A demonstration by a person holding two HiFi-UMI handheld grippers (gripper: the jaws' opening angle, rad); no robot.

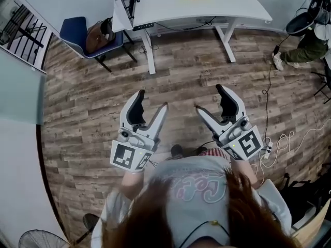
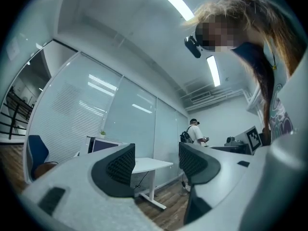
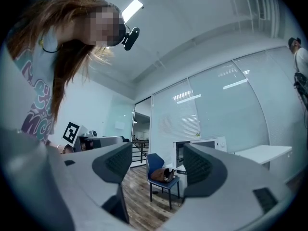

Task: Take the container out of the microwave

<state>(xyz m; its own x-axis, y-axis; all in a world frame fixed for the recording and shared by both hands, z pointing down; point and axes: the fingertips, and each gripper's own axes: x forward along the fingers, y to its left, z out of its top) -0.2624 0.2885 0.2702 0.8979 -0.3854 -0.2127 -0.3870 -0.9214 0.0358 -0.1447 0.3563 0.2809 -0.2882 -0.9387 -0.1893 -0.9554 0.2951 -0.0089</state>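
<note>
**Inspector:** State of the tongs?

**Assessor:** The left tongs (image 1: 153,100) stand with jaws spread wide and nothing between the pads. The right tongs (image 1: 209,98) are likewise wide apart and empty. Both are held side by side over the grey-brown wood-plank floor (image 1: 196,76), pointing toward the white rectangular tabletop (image 1: 207,6).

**Inspector:** And the container?

**Assessor:** It cannot be made out in any view. The white box-shaped microwave (image 1: 127,2) with a dark front stands at the left end of that tabletop, well apart from both tongs. A blue chair (image 1: 75,32) carrying a brown bag (image 1: 98,35) stands just beside that end.
</note>
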